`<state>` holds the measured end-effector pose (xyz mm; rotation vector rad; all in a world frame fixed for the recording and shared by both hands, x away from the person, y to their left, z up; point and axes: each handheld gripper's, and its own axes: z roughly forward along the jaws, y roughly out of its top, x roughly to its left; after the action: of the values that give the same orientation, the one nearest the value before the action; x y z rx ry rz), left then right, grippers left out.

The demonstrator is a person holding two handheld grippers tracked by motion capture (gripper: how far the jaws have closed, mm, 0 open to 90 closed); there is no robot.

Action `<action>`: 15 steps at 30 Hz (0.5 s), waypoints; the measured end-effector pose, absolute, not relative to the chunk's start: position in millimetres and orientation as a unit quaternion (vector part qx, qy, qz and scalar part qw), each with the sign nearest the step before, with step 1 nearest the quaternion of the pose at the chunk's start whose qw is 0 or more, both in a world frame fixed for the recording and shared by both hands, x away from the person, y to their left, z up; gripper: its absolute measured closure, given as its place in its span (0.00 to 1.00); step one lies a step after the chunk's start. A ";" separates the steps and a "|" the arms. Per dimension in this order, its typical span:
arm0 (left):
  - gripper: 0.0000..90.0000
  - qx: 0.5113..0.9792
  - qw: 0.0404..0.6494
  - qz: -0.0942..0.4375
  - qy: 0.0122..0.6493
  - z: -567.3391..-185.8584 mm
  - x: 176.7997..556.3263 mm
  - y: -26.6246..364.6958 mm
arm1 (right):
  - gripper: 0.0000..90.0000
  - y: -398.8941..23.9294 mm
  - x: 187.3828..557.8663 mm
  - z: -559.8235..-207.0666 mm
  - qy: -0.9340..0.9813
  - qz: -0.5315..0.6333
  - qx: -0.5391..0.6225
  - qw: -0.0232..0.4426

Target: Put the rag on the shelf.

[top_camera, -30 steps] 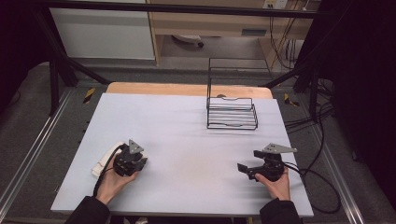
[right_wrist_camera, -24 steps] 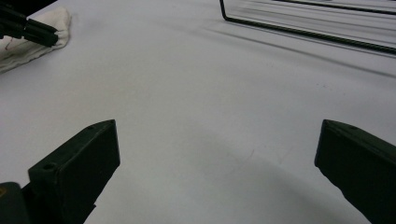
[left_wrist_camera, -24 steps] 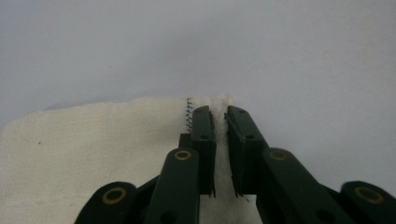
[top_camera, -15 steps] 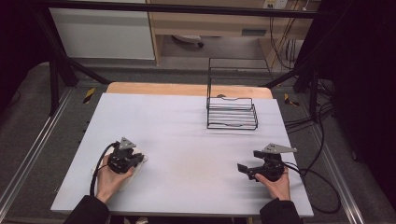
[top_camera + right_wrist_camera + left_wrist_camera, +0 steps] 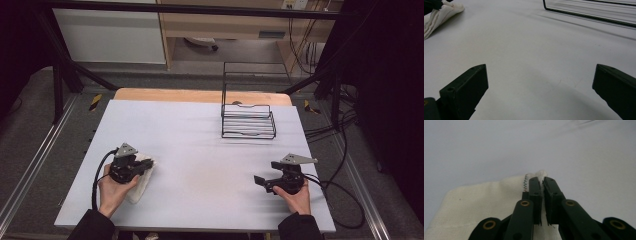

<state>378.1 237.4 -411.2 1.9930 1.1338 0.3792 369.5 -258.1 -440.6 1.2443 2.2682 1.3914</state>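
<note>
Since the earlier frames, we are seeing the white cloth (image 5: pixel 140 176) come into plain view beside the left gripper (image 5: pixel 146 166), which has shifted a little toward the table's middle and lifted slightly; its jaws have just been closing, with cloth between them. In the left gripper view we are watching the two pads pinch a small tuft at the stitched edge of the cloth (image 5: pixel 486 205), nearly meeting, so the grip is narrow and on fabric alone. Most of the cloth is lying on the grey table (image 5: pixel 200 135) at its near left, under and beside the left hand (image 5: pixel 112 192).

We are holding the right gripper (image 5: pixel 262 181) at the near right, well apart from the cloth, jaws standing wide with nothing between them and resting low over bare table. A black wire rack (image 5: pixel 248 120) is standing at the far side, right of centre, apart from both grippers.

Risks we are noting, as judgement:
- The pinch is taking only an edge tuft; a quick lift could be pulling the hem out of the pads.
- A single-corner lift is leaving the rest dragging, so the cloth may be bunching or folding unevenly.
- The left cable (image 5: pixel 97 172) is looping near the cloth and could be snagging it.
</note>
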 end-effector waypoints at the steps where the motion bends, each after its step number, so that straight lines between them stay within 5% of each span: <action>1: 0.94 0.786 0.398 0.151 0.448 -410.2 377.1 234.3 | 0.01 -258.1 369.8 -440.9 0.769 0.471 0.420 0.104; 15: 0.94 0.800 0.399 0.140 0.426 -410.7 380.4 182.2 | 0.01 -257.7 369.6 -441.2 0.770 0.469 0.420 0.104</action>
<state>380.4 182.2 -410.7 2.0245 1.0779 0.3550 369.6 -257.7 -441.2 1.2397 2.2711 1.3833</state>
